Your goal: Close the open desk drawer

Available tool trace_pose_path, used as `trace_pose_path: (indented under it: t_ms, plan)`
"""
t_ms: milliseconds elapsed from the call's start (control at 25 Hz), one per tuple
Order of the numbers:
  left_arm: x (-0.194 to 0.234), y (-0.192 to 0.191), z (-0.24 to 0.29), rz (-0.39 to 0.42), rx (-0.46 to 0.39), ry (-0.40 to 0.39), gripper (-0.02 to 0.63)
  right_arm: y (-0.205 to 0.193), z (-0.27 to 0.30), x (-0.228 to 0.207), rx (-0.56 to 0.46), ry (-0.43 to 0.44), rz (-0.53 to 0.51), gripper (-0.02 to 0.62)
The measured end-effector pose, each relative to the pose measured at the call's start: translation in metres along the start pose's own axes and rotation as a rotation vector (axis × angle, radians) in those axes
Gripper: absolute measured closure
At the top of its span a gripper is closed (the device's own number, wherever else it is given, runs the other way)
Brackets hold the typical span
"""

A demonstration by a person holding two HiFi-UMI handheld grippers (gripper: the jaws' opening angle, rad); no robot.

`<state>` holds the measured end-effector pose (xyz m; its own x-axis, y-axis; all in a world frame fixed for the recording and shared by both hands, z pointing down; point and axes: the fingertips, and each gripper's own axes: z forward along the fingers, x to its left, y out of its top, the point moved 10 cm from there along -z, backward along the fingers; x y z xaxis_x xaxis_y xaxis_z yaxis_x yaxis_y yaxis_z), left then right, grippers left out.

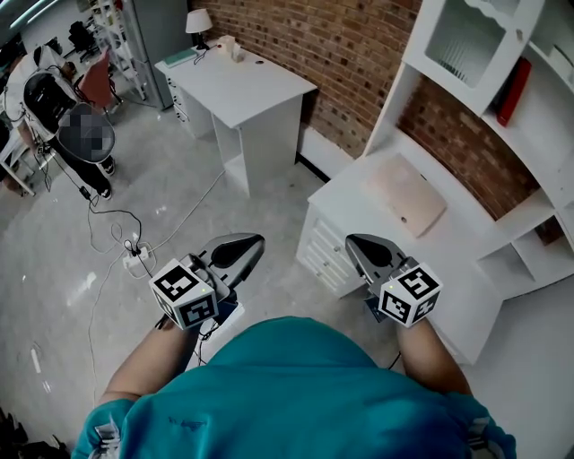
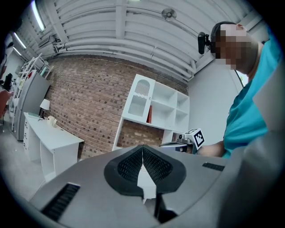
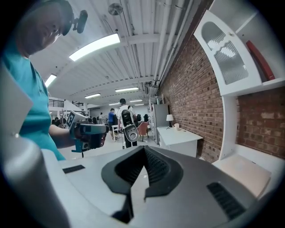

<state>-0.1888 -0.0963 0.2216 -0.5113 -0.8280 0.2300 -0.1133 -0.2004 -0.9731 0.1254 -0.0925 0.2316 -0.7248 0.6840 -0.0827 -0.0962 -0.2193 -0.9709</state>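
The white desk with a shelf unit above it stands ahead and to the right. Its stack of drawers faces me, between the two grippers; from this height I cannot tell which drawer stands out. My left gripper hangs left of the drawers over the floor, jaws shut and empty. My right gripper hovers over the desk's near corner, just above the drawers, also shut with nothing in it. In the left gripper view the pads meet. The right gripper view shows its pads closed together.
A pale pink flat pad lies on the desk top. A second white desk with a lamp stands further back. A person stands at far left. Cables and a power strip lie on the floor left of me.
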Motion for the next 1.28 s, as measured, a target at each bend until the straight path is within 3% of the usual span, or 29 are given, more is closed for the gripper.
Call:
trace_pose_path:
  t_ms: [400, 1280]
  plan:
    - [-0.007, 0.01, 0.007, -0.018, -0.047, -0.03, 0.591, 0.006, -0.007, -0.003, -0.031, 0.005, 0.021, 0.574]
    - [-0.005, 0.011, 0.004, 0.0, -0.035, -0.01, 0.591, 0.008, -0.008, -0.007, -0.057, -0.006, 0.028, 0.575]
